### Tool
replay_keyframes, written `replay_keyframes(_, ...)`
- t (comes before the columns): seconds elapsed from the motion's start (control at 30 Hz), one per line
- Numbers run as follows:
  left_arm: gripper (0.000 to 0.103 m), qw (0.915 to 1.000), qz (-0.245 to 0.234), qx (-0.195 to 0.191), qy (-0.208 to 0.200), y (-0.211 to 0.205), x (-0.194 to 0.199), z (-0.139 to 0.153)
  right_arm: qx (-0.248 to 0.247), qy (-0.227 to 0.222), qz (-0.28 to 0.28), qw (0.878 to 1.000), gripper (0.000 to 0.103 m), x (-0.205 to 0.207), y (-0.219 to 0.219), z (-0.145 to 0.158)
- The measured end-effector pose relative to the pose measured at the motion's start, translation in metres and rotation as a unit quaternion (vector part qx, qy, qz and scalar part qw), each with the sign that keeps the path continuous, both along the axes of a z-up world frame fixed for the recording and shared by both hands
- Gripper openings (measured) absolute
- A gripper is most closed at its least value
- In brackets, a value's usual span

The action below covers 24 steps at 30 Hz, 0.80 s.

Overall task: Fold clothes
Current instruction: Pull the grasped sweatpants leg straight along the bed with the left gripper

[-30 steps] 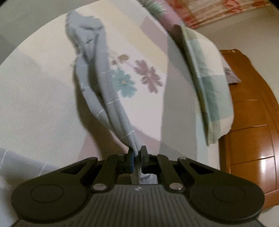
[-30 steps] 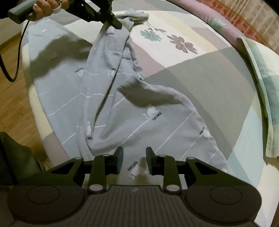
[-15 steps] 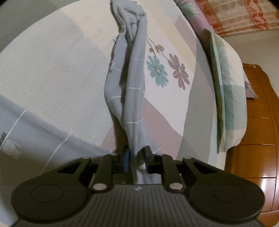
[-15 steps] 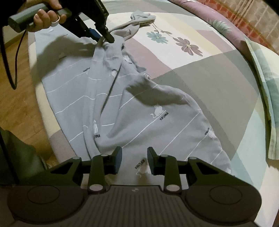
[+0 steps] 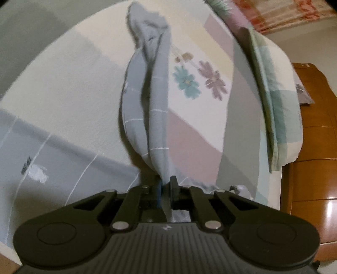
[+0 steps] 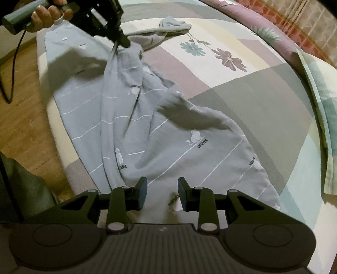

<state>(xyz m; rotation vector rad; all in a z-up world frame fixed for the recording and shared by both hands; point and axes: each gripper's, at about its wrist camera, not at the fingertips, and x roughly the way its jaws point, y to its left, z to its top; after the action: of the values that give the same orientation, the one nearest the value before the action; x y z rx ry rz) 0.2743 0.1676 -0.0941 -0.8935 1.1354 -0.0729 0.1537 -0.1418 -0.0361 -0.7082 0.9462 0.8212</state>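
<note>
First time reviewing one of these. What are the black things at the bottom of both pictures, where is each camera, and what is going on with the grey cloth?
No robot here: a person holds a handheld two-finger gripper in each hand, and each gripper carries a fisheye camera looking forward along its fingers. The black shapes are those grippers.

In the left wrist view, the left gripper is shut on a bunched part of the grey garment, which trails away across the bed.

In the right wrist view, the right gripper is open and holds nothing, hovering over the garment's wide part. At top left you see the person's hand holding the left gripper from outside. A pillow lies at the right.
</note>
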Motion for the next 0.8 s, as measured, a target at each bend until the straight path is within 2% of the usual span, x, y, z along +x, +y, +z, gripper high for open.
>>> replay_keyframes(0.13, 0.01, 0.9997, 0.01, -0.013, 0.018, -0.002, -0.004, -0.012, 0.0, 0.002, 0.004, 1.0, 0.037, -0.002, 0.002, 0.0)
replay_keyframes(0.23, 0.021, 0.9994, 0.009, -0.017, 0.028, -0.006, -0.008, -0.017, -0.001, 0.004, 0.007, 1.0, 0.037, -0.003, 0.002, -0.001)
replay_keyframes(0.33, 0.017, 0.9994, 0.008, -0.018, 0.028, -0.009, -0.013, -0.019, -0.002, 0.004, 0.008, 1.0, 0.037, -0.005, 0.002, 0.0)
replay_keyframes(0.37, 0.007, 0.9996, 0.005, -0.015, 0.022, -0.011, -0.013, -0.017, -0.001, 0.005, 0.007, 1.0, 0.037, -0.005, 0.002, 0.0)
replay_keyframes(0.4, 0.003, 0.9998, -0.002, -0.009, 0.016, -0.012, -0.012, -0.014, -0.001, 0.005, 0.006, 1.0, 0.037, -0.005, 0.002, 0.0)
replay_keyframes(0.53, 0.002, 0.9997, -0.021, -0.009, 0.003, -0.017, -0.013, 0.001, -0.001, 0.004, 0.008, 1.0, 0.037, -0.005, 0.002, 0.001)
replay_keyframes(0.8, 0.002, 0.9989, -0.033, 0.028, 0.018, -0.004, -0.034, 0.015, 0.005, 0.006, 0.017, 1.0, 0.037, -0.007, 0.006, 0.003)
